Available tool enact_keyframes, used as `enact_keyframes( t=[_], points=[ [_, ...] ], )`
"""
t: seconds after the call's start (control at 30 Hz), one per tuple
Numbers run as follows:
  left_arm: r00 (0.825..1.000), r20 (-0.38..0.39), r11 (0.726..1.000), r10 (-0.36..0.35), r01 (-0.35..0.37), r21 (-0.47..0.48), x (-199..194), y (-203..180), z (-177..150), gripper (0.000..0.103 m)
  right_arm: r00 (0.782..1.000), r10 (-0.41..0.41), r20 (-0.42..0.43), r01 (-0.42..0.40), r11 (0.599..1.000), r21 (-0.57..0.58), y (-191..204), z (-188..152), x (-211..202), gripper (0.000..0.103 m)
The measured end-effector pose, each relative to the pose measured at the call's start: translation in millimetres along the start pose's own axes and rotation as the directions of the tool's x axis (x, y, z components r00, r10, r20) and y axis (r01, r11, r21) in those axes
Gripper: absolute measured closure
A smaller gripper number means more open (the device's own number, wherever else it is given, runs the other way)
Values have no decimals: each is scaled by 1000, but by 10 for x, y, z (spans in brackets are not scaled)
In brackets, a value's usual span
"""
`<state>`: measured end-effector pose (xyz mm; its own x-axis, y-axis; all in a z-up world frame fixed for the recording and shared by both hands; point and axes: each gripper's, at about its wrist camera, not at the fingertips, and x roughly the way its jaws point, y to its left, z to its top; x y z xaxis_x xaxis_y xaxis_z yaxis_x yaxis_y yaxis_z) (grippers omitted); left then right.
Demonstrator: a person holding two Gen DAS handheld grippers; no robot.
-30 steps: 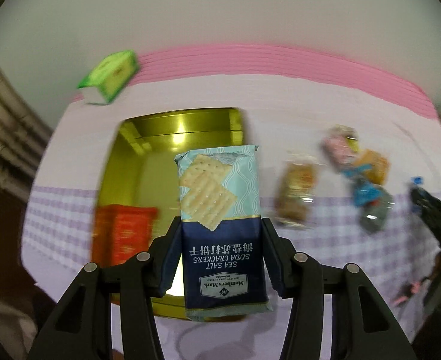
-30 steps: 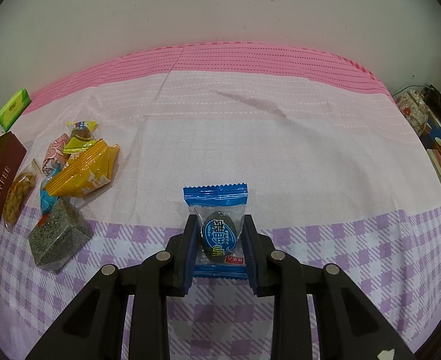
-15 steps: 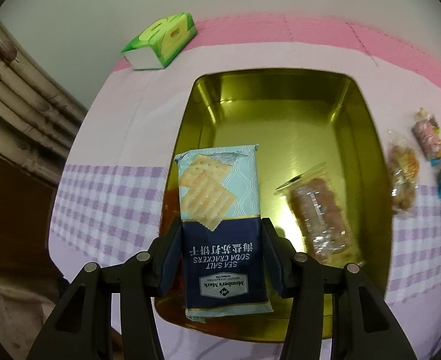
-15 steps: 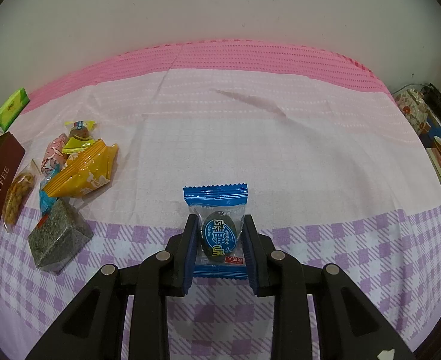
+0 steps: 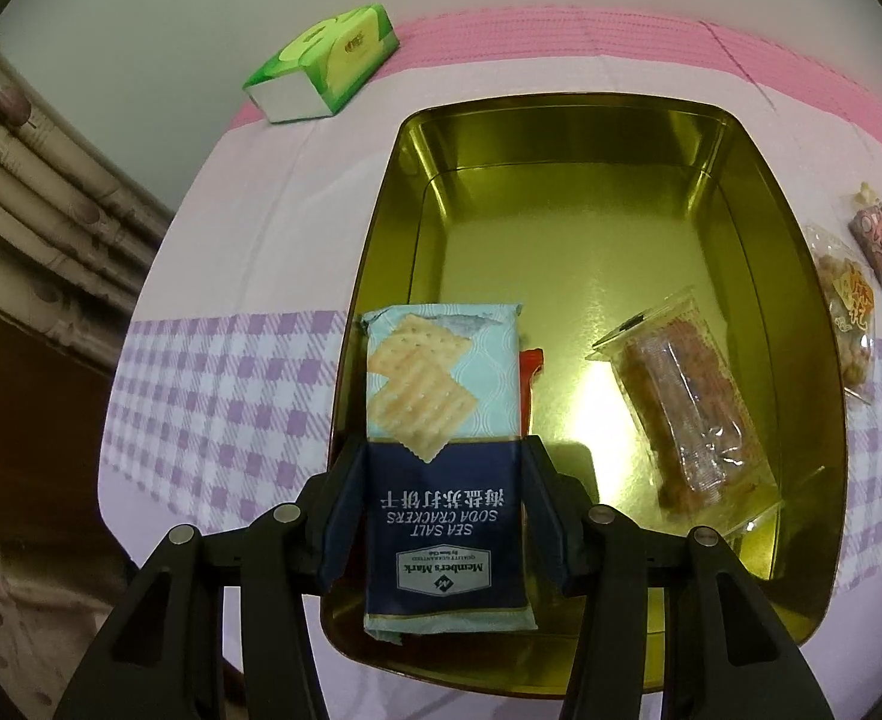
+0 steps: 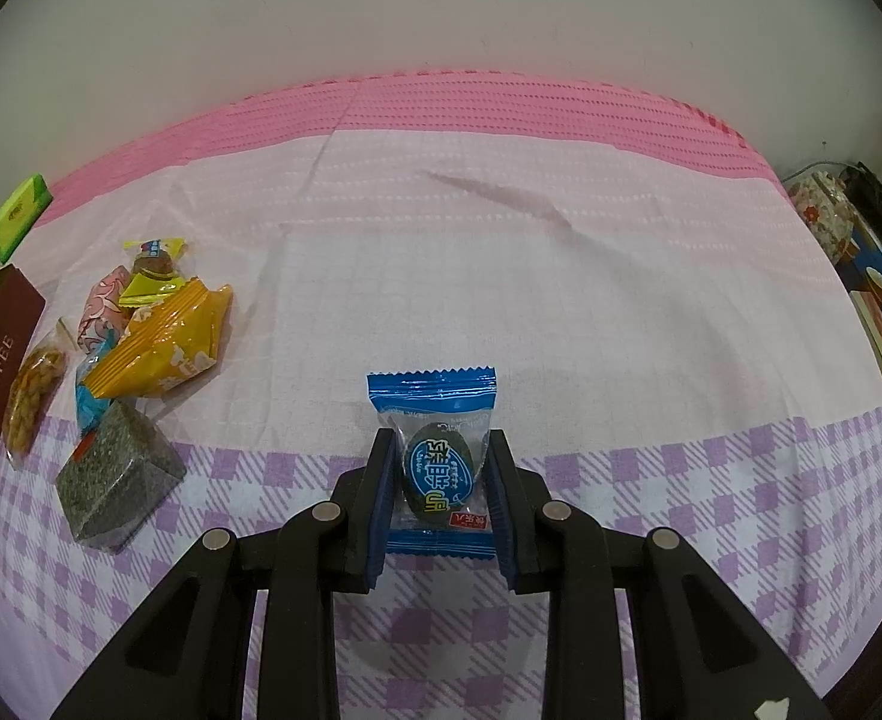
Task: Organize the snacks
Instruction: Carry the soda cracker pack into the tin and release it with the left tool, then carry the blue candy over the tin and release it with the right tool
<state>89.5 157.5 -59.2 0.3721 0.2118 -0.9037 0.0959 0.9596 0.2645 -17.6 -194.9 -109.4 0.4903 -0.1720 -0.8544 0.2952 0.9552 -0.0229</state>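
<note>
A cracker packet [image 5: 441, 456] was pinched in the left gripper [image 5: 441, 516] above the gold tin [image 5: 801, 276] near the desk's left edge. A blue candy [image 6: 435, 468] was clamped in the right gripper [image 6: 438, 498] over the front edge. Release into the tin was judged next.

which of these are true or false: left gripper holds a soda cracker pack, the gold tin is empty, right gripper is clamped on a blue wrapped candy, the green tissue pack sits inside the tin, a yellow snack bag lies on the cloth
1. The left gripper holds a soda cracker pack. True.
2. The gold tin is empty. False: a clear-wrapped snack lies in it, and a red packet shows behind the crackers.
3. The right gripper is clamped on a blue wrapped candy. True.
4. The green tissue pack sits inside the tin. False: it lies on the tablecloth beyond the tin.
5. A yellow snack bag lies on the cloth. True.
</note>
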Motion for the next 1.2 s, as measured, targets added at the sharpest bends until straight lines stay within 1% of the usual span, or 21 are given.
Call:
enact_keyframes(
  t=[0.27,0.43,0.57,0.67,0.77,0.87,0.97,1.07,1.17,1.2],
  points=[
    [1000,15,1000,-1,1,1,-4,-3,-21,52,1000,-4,-3,4,1000,2,6,2,-5,77],
    [1000,22,1000,-22,22,-22,-28,16,-22,49,1000,-8,-6,8,1000,10,0,-1,-11,78],
    [999,40,999,-33,35,-42,-76,36,-46,46,1000,-12,-12,12,1000,13,6,-7,-26,78],
    [997,56,996,-55,58,-62,-124,40,-79,44,1000,-15,-17,15,1000,22,9,-2,-39,79],
    [994,78,991,-79,86,-98,-198,55,-119,43,1000,-14,-20,15,999,34,19,-7,-74,79],
    [988,117,985,-98,113,-128,-295,92,-164,41,1000,-11,-4,11,999,37,67,-14,-172,79],
    [982,150,973,-117,143,-181,-373,181,-208,39,1000,7,14,-8,1000,28,170,35,-295,79],
    [982,168,968,-92,128,-218,-436,272,-247,39,999,42,34,-42,999,8,334,75,-441,79],
    [981,188,952,-55,109,-286,-496,448,-295,39,995,93,48,-92,995,-32,592,108,-588,79],
    [980,192,943,-46,106,-317,-509,519,-326,39,993,111,50,-108,993,-47,688,112,-630,79]
  ],
)
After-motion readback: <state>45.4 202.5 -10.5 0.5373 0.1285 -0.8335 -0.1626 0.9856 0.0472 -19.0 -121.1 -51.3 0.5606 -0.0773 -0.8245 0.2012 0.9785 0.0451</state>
